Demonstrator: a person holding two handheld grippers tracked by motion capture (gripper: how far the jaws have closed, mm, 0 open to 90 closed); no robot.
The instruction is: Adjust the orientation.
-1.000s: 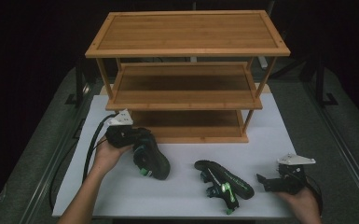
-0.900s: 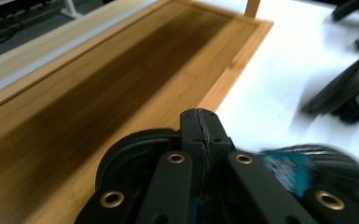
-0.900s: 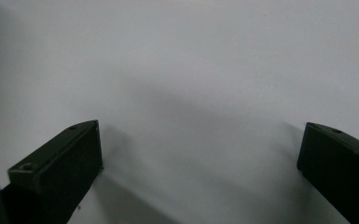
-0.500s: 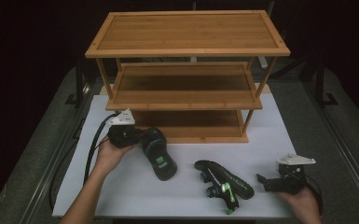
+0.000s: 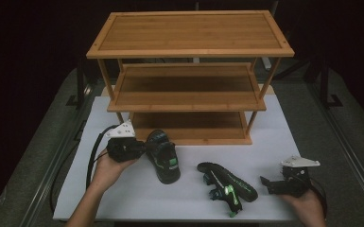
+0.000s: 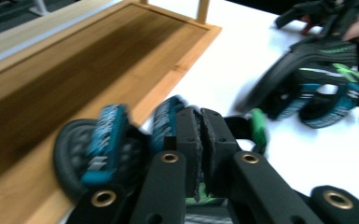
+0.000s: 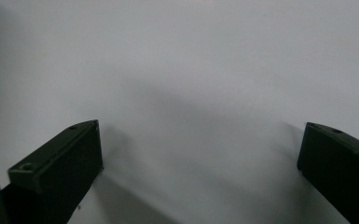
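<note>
Two sandals: one (image 5: 163, 161) clamped by left gripper (image 5: 139, 149), at rack's (image 5: 189, 101) seven o'clock; other (image 5: 227, 185) at five o'clock. Left gripper view: jaws nearly together, apparently pinching a strap. Right gripper (image 7: 200, 154) view: spread wide, empty.

The high view is dim at its borders: everything beyond the white surface (image 5: 274, 137) falls off to near black, while the surface and the bamboo rack (image 5: 189, 75) are evenly lit from above. The rack's shelves throw soft shadows on the tiers beneath, darkest on the lowest one. The picture is slightly soft, with fine detail on the dark sandals lost.

The left gripper view is motion-blurred: the sandal (image 6: 317, 88) at upper right smears, and the strapped sandal (image 6: 107, 140) near the bottom is out of focus.

In the right gripper view the surface reads flat grey, darkening toward the left edge, with soft shadows beside the jaws.
</note>
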